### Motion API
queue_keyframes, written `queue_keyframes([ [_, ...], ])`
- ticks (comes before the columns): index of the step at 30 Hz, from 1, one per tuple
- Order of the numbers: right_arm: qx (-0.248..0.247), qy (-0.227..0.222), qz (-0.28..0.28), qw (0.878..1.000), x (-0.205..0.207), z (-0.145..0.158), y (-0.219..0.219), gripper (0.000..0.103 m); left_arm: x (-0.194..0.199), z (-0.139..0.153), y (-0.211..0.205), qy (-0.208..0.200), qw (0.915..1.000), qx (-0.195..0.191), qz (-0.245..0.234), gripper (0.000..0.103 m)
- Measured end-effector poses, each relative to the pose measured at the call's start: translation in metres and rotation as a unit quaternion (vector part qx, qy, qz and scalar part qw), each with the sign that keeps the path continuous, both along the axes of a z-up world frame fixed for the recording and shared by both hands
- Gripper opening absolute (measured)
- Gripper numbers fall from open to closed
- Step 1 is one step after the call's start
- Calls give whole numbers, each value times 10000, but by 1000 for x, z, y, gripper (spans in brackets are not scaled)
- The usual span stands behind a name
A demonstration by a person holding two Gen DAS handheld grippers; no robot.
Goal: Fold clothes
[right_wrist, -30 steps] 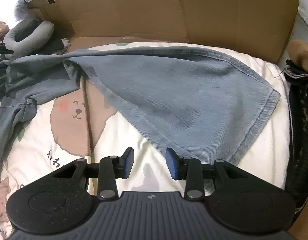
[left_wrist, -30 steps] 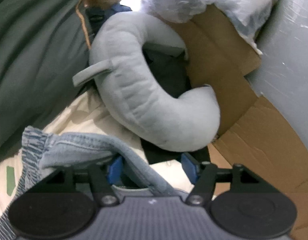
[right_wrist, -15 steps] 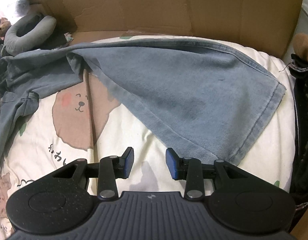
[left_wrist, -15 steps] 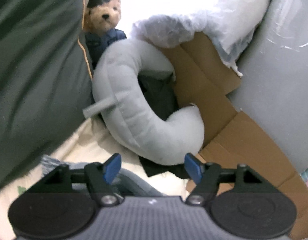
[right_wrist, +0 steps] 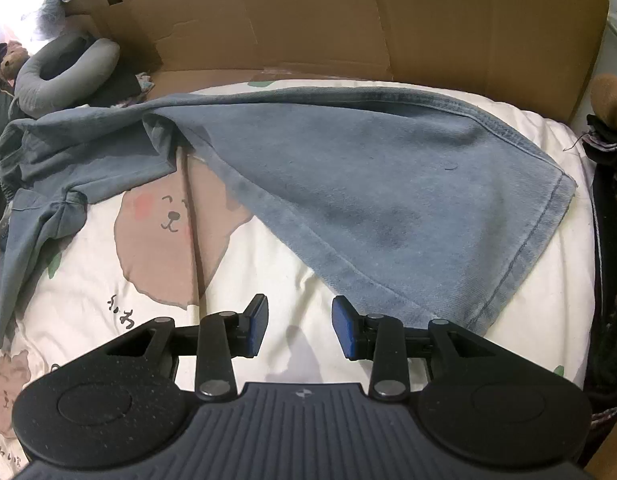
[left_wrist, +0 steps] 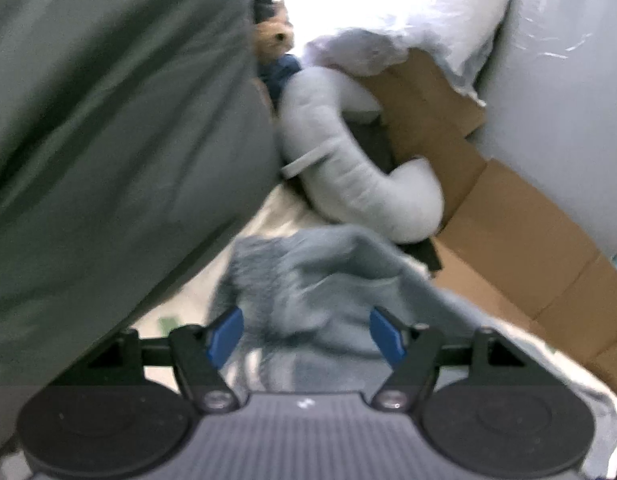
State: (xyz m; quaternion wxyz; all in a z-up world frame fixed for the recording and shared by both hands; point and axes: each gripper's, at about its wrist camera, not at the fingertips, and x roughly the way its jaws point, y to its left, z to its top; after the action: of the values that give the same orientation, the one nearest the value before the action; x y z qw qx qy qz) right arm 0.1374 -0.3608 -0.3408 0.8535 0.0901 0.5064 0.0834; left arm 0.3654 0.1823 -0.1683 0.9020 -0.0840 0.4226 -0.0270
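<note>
Blue denim jeans lie spread on a cream bear-print bedsheet, one leg flat across the middle and the waist end bunched at the left. In the left wrist view that bunched waist lies blurred just beyond my left gripper. Its blue pads stand wide apart and do not press on the cloth. My right gripper hovers open over bare sheet just in front of the leg's near edge, with nothing between its fingers.
A grey neck pillow and a teddy bear sit at the far left corner. Cardboard walls back the bed. A dark green cloth fills the left wrist view's left. A dark garment lies along the right edge.
My left gripper has let go of the jeans' waist and drawn back from the neck pillow, its jaws a little wider. The waist end now lies bunched ahead of it. The right gripper stays put.
</note>
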Motion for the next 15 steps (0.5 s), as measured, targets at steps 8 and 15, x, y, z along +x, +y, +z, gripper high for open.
queue_keyframes([
  [8, 7, 1, -13, 10000, 0, 0, 1, 42, -75, -12, 40, 319, 9985, 337, 283, 72],
  [15, 24, 50, 128, 9999, -3, -1, 10, 42, -123, -39, 42, 597, 9976, 166, 309, 73],
])
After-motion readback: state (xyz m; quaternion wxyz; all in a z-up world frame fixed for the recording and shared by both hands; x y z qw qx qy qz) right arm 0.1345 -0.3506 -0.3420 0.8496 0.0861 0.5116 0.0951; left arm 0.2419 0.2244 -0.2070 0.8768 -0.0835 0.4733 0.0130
